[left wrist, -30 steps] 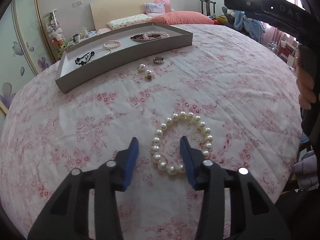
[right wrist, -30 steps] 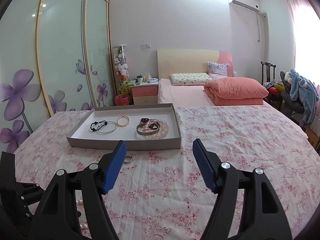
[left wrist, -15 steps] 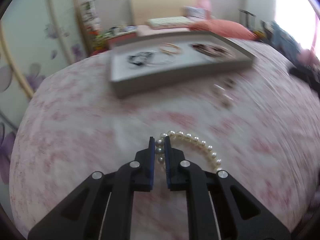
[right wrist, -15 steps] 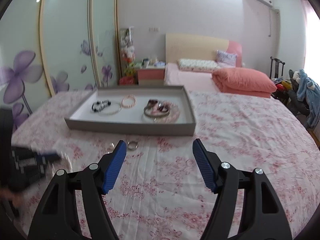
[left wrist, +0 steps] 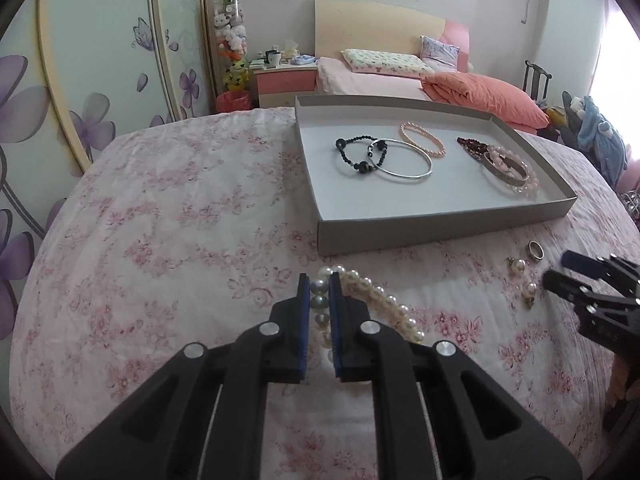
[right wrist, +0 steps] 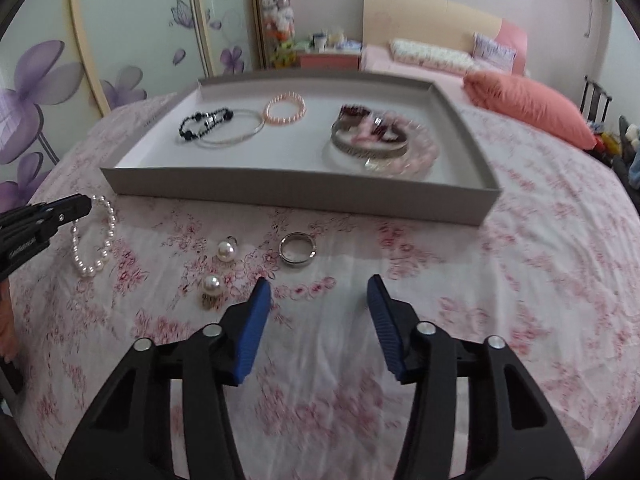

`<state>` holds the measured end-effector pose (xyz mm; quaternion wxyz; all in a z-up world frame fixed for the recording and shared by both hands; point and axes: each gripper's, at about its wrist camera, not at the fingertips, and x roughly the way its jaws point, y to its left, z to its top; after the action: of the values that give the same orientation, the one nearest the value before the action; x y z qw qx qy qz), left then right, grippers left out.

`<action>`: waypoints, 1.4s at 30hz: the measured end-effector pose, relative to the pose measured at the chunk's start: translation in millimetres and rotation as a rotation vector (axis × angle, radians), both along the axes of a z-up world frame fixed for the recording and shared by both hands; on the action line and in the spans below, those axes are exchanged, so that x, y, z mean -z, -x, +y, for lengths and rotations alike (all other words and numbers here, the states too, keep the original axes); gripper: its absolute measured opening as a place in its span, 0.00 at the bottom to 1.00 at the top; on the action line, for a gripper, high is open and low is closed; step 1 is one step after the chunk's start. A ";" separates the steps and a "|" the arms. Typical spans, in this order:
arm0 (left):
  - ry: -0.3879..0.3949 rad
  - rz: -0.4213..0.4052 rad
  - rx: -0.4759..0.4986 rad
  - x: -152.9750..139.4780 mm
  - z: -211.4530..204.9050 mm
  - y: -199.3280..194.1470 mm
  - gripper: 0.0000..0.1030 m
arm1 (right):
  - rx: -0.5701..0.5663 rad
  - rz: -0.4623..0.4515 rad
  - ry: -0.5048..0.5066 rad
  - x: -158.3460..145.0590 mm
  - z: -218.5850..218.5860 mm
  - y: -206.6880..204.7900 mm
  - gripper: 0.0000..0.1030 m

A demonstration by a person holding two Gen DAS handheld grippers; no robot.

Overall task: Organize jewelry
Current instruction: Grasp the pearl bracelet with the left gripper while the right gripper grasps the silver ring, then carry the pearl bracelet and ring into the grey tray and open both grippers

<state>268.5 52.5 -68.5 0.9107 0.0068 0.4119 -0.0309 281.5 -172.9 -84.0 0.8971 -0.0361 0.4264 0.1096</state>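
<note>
light: soft daylight, blown out at the window (left wrist: pixel 624 92) far right | shadows: faint, barely cast | blur: right wrist view smeared, tray (right wrist: pixel 280 196) contents fuzzy | left wrist view sharp | edges: heavily bent, black fisheye vignette seen in corners

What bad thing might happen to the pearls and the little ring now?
The left tongs pinch only a few beads of the white pearl bracelet, so it might slip out or snag on the tray's near wall. The right tongs, jaws just narrowing with nothing between them, are near the silver ring and two pearl earrings; a careless dip could knock those aside on the soft bedspread.
</note>
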 end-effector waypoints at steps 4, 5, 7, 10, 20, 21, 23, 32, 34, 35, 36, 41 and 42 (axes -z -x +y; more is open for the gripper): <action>0.009 0.008 0.006 3.5 -0.9 -4.6 0.10 | -0.010 0.006 0.012 -1.1 7.7 -10.3 0.37; 0.011 0.008 0.007 3.9 -0.6 -4.8 0.10 | -0.013 0.007 0.012 -1.3 9.6 -11.6 0.36; 0.013 0.011 0.006 5.7 -1.0 -5.6 0.10 | -0.018 0.004 0.016 -1.5 12.4 -13.0 0.34; 0.015 0.015 0.004 7.7 -0.1 -5.4 0.10 | -0.027 0.002 0.006 -1.9 11.5 -16.1 0.27; 0.059 -0.020 0.014 0.6 2.7 3.7 0.10 | 0.010 -0.029 -0.071 -8.6 -14.6 1.9 0.22; 0.068 -0.030 0.018 -1.9 2.8 5.8 0.10 | 0.016 -0.069 -0.072 -15.0 -17.5 8.7 0.22; 0.092 -0.066 0.025 -10.7 2.6 12.1 0.10 | 0.017 -0.140 -0.086 -27.5 -20.4 18.8 0.22; 0.139 -0.240 0.087 -60.9 -17.9 44.4 0.10 | 0.046 -0.390 -0.139 -79.7 -28.3 52.3 0.22; 0.143 -0.273 0.091 -70.8 -22.5 50.8 0.10 | 0.049 -0.440 -0.148 -90.6 -28.9 59.9 0.22; 0.143 -0.293 0.091 -75.6 -25.1 54.7 0.10 | 0.051 -0.460 -0.147 -93.7 -29.6 63.4 0.22; 0.140 -0.316 0.088 -80.4 -28.1 58.8 0.10 | 0.053 -0.492 -0.142 -98.2 -28.5 67.5 0.22; 0.102 -0.413 0.078 -100.8 -41.7 76.6 0.10 | 0.060 -0.606 -0.108 -113.1 -23.5 79.3 0.22; 0.096 -0.427 0.080 -103.7 -44.0 78.4 0.10 | 0.061 -0.627 -0.104 -116.0 -22.8 81.0 0.22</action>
<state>190.1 8.5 35.2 0.9745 -0.0141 0.2072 -0.0844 200.6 -195.7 32.0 0.9884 -0.0091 0.1238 0.0879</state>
